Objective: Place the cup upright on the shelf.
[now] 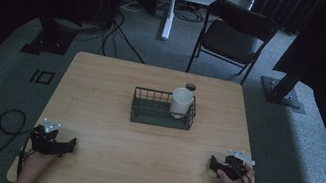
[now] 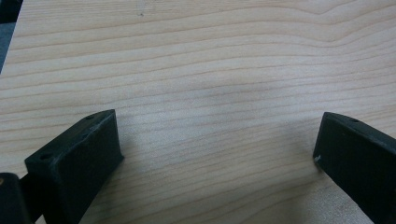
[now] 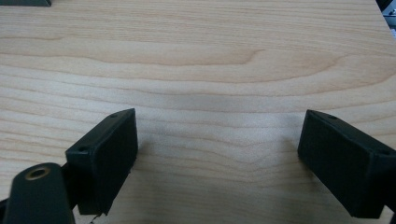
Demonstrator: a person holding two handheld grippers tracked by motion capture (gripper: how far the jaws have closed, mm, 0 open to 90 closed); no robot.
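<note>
A dark wire basket (image 1: 163, 108) stands near the middle of the wooden table (image 1: 99, 95), with a white cup (image 1: 181, 101) upright in its right end. A small dark round thing (image 1: 191, 86) lies on the table just behind the basket. My left gripper (image 1: 71, 145) rests at the table's front left, held by a hand, jaws wide apart over bare wood (image 2: 215, 140). At the front right sits my right gripper (image 1: 213, 162), also open, with nothing but wood (image 3: 217, 140) between its jaws.
A black folding chair (image 1: 234, 35) stands behind the table's far edge. A white desk leg (image 1: 170, 6) and cables lie on the carpet beyond. Dark stands flank the table at back left (image 1: 49, 36) and back right (image 1: 286, 88).
</note>
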